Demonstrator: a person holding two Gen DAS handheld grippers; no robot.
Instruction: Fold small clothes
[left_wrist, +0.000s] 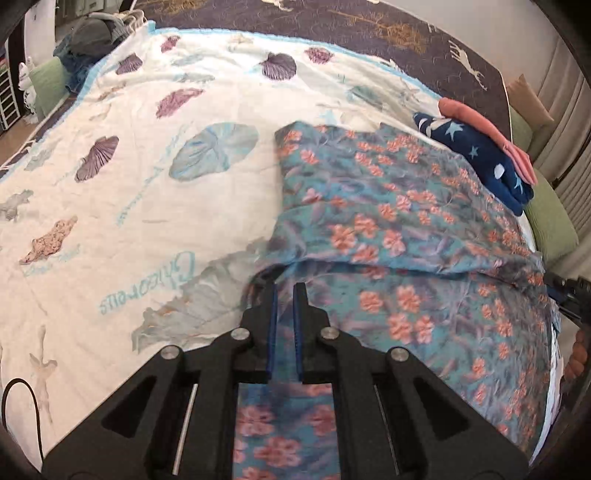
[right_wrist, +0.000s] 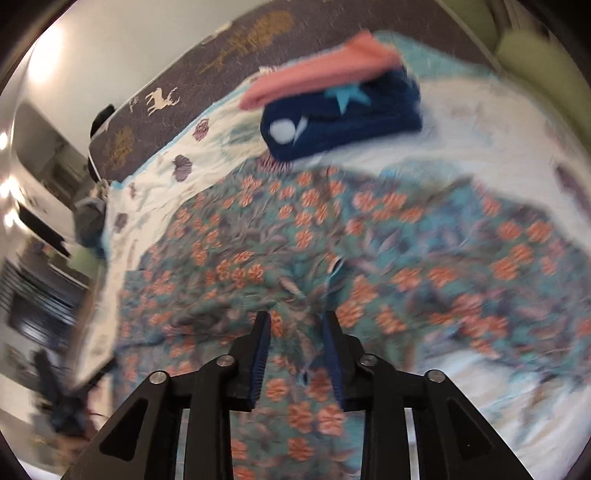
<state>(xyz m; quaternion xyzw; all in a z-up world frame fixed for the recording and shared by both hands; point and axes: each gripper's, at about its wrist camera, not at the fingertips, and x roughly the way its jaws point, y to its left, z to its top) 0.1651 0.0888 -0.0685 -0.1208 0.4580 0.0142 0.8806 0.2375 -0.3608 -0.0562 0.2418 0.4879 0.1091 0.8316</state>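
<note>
A teal garment with orange flowers (left_wrist: 388, 221) lies on the bed, its near part folded over along a crease. My left gripper (left_wrist: 285, 291) hovers over the garment's left edge, jaws narrowly apart, with cloth showing between and under them; I cannot tell if it grips. My right gripper (right_wrist: 297, 321) is open above the same floral garment (right_wrist: 295, 229), and it shows at the right edge of the left wrist view (left_wrist: 569, 295). The right wrist view is blurred.
A white blanket with shell prints (left_wrist: 147, 166) covers the bed. A folded navy star garment (left_wrist: 487, 158) with a folded pink one (left_wrist: 480, 125) on top lies at the far right; they also show in the right wrist view (right_wrist: 340, 118). A pile of clothes (left_wrist: 92, 33) sits far left.
</note>
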